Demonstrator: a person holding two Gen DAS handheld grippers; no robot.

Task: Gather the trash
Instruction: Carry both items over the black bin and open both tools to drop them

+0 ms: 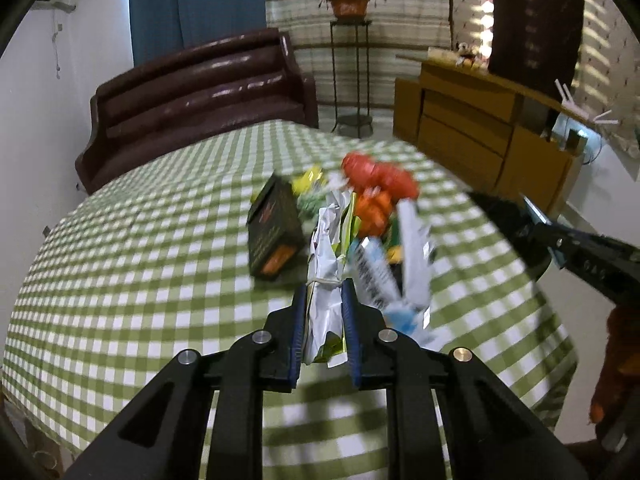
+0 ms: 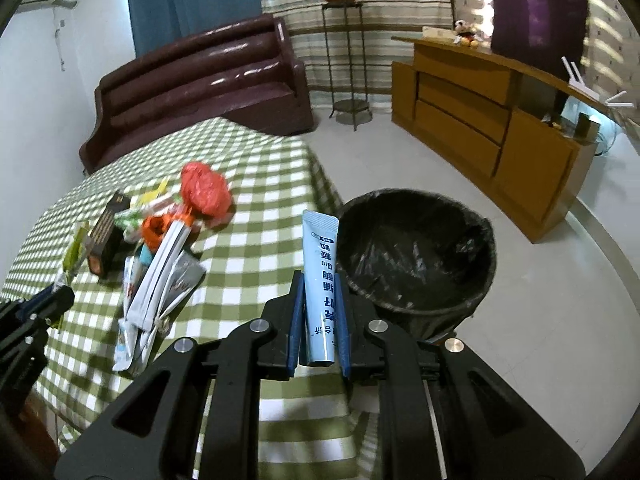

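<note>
My left gripper (image 1: 324,292) is shut on a crumpled silver and yellow wrapper (image 1: 326,264) bound with a rubber band, held above the green checked table (image 1: 160,260). Behind it lies a trash pile: a dark box (image 1: 274,228), a red crumpled bag (image 1: 378,178), an orange piece (image 1: 372,210) and white sachets (image 1: 414,252). My right gripper (image 2: 319,284) is shut on a light blue tube (image 2: 319,280), upright, near the table's right edge beside the black-lined bin (image 2: 416,256). The pile also shows in the right wrist view (image 2: 160,248), with the red bag (image 2: 204,188).
The bin stands on the floor to the right of the table. A brown sofa (image 2: 192,84) stands behind the table, a wooden cabinet (image 2: 480,120) at right, a plant stand (image 2: 344,64) at the back. The right gripper's body (image 1: 580,252) shows at the left view's right edge.
</note>
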